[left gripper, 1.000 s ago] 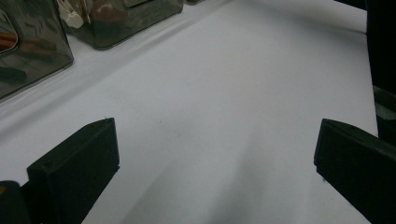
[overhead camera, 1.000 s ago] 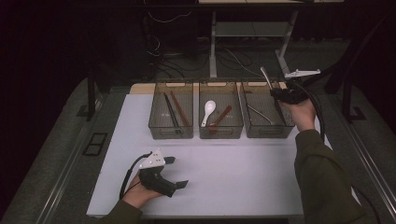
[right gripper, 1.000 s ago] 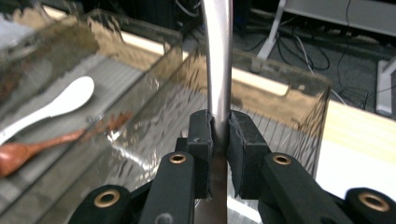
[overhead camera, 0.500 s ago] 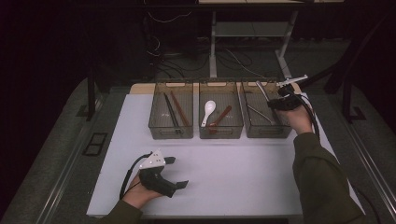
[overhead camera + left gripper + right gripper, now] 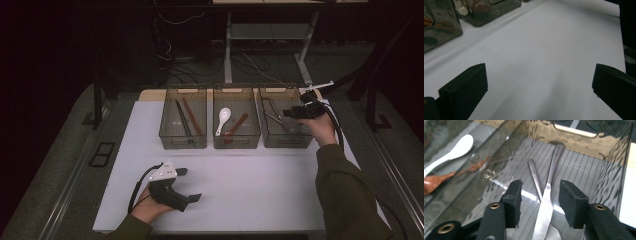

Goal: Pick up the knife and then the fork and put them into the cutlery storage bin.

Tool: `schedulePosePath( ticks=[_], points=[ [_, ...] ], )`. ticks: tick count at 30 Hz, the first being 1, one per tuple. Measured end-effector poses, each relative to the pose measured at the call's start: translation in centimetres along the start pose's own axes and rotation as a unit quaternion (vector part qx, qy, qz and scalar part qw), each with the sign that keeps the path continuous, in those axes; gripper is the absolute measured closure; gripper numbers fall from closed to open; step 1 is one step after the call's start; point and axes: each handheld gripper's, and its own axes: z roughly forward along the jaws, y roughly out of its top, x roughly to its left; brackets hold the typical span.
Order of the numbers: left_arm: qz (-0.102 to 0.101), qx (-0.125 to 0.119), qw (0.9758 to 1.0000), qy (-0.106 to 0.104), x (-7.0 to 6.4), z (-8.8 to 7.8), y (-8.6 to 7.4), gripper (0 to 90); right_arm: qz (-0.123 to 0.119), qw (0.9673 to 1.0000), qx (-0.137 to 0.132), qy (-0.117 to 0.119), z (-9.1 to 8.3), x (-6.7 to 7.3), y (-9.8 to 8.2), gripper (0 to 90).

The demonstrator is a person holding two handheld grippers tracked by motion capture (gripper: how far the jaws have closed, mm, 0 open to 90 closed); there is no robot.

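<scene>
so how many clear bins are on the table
3, in a row at the far edge of the white mat: the left bin, the middle bin, and the right bin, over which the right gripper hangs.

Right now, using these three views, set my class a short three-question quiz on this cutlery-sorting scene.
1. True or false: the right gripper is clamped tight on the white spoon.
2. Which bin holds the knife?
A. the left bin
B. the middle bin
C. the right bin
3. Fill in: the left gripper rests low over the white ____, jaws open, holding nothing.

Key
1. False: its jaws have just been opening, and the knife lies loose between them on the bin floor.
2. C
3. table
</scene>
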Motion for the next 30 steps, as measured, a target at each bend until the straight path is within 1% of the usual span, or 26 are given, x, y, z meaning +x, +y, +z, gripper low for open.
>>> schedulePosePath(
  ticks=[2,3,4,5,6,8,10,13,18,21,24,27,28,30],
  points=[
    [0.000,0.000,1.0000,0.000,0.0,0.0,0.0,0.0,0.006,0.9998,-0.008,0.015,-0.3,-0.2,-0.1,44.0],
    [0.000,0.001,1.0000,0.000,0.0,0.0,0.0,0.0,0.009,0.9998,-0.011,0.012,-0.5,-0.2,-0.2,42.0],
    [0.000,0.001,1.0000,0.000,0.0,0.0,0.0,0.0,0.008,0.9997,-0.021,0.006,-0.7,-0.2,-0.2,40.3],
    [-0.001,0.000,1.0000,0.000,0.0,0.0,0.0,0.0,0.008,0.9995,-0.028,0.008,-0.9,-0.1,-0.3,38.0],
    [-0.002,0.000,1.0000,0.000,0.0,0.0,0.0,0.0,0.009,0.9994,-0.031,0.012,-1.1,-0.1,-0.3,35.6],
    [-0.002,-0.001,1.0000,0.000,0.1,0.0,0.0,0.0,0.018,0.9993,-0.025,0.023,-1.2,0.1,-0.4,32.0],
    [-0.002,-0.001,1.0000,0.000,0.1,-0.1,0.0,0.0,0.011,0.9993,-0.027,0.025,-1.3,0.4,-0.6,30.0],
    [-0.002,0.000,1.0000,0.000,0.2,-0.2,0.0,0.0,0.007,0.9993,-0.027,0.026,-1.4,0.8,-0.6,27.1],
    [-0.005,0.000,1.0000,-0.002,0.2,-0.2,0.0,0.0,-0.012,0.9982,-0.050,0.030,-2.0,1.9,-0.8,19.9],
    [-0.005,0.000,1.0000,-0.002,0.3,-0.1,0.0,0.0,-0.014,0.9972,-0.066,0.034,-2.6,2.4,-1.0,18.3],
    [-0.004,0.001,1.0000,-0.002,0.3,-0.1,0.1,0.0,-0.018,0.9962,-0.074,0.043,-3.1,2.8,-1.5,17.6],
    [-0.005,-0.001,1.0000,-0.002,0.3,-0.1,0.1,0.0,-0.025,0.9955,-0.083,0.039,-3.5,3.4,-2.1,15.9],
    [-0.005,0.000,1.0000,-0.002,0.3,-0.1,0.1,0.0,-0.034,0.9950,-0.088,0.034,-3.5,3.5,-2.4,15.9],
    [-0.005,-0.001,1.0000,-0.002,0.3,-0.2,0.1,0.0,-0.036,0.9949,-0.089,0.033,-3.8,3.8,-2.9,15.9]
  ],
)
